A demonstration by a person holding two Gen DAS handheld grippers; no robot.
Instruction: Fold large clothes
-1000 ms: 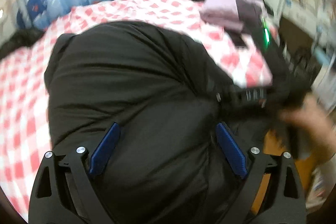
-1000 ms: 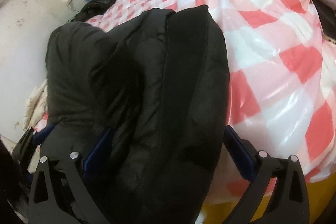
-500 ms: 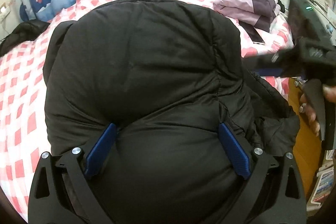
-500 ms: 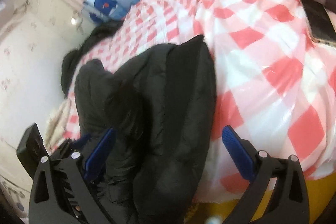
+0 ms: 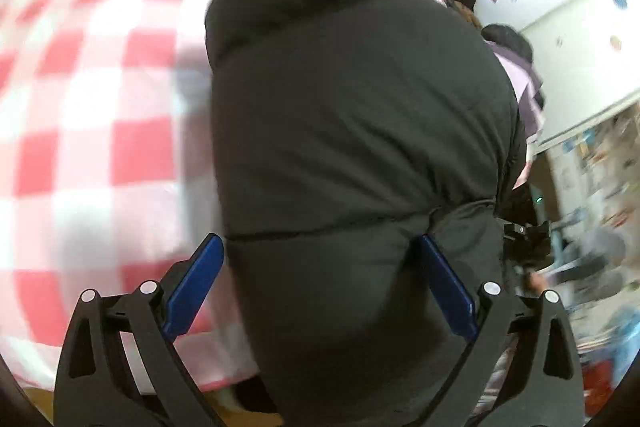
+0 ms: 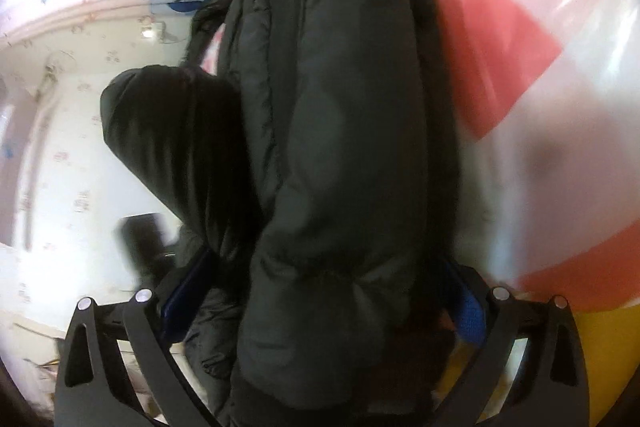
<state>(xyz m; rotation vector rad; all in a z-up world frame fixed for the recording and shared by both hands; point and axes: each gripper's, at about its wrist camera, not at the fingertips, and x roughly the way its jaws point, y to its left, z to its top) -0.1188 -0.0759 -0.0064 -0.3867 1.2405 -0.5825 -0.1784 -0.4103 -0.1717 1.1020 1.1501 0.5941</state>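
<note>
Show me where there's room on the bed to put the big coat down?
Bare checked bedspread lies left of the black puffer coat. The far right is crowded: folded purple clothes and dark garments near the white wall.

The left gripper (image 5: 320, 283) is pointing forward with its jaws standing wide apart; both blue fingers (image 5: 196, 283) are showing in full. The right gripper (image 6: 324, 303) is likewise pointing forward with its jaws spread wide, its blue pads (image 6: 472, 319) showing only in part at either side. In the left wrist view, blur is hiding the person's right hand.
</note>
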